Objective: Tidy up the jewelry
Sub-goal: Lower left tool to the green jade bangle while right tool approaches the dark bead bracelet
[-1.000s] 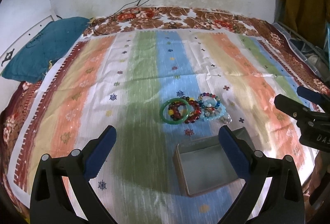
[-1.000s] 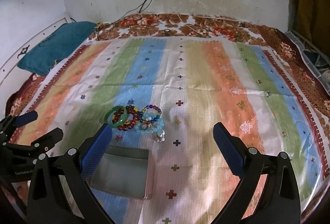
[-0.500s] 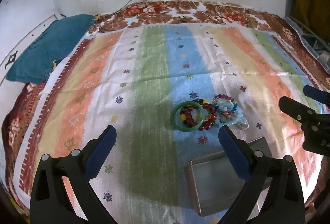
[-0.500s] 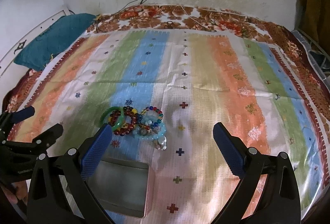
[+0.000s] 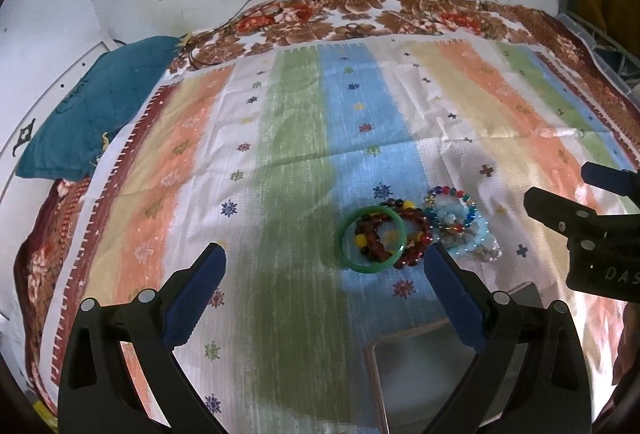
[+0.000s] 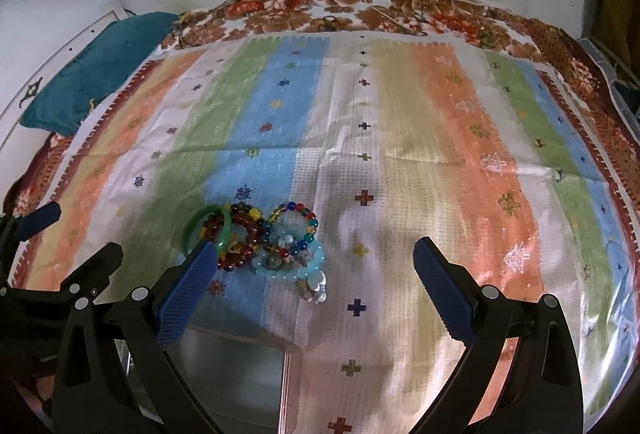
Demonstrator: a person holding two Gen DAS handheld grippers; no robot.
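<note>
Both grippers (image 5: 322, 280) (image 6: 316, 276) empty, fingers apart, poised over bracelets (image 5: 416, 232) heaped beside tray (image 5: 420, 378) for easy transfer.

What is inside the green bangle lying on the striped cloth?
In the left wrist view, the green bangle rings part of a dark red bead bracelet with yellow beads, over bare striped cloth. In the right wrist view, a tool finger covers the bangle's near edge.

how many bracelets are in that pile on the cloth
About 5: green bangle at left, two dark red beaded ones overlapping it, multicoloured and light blue at right; overlap may hide more.
</note>
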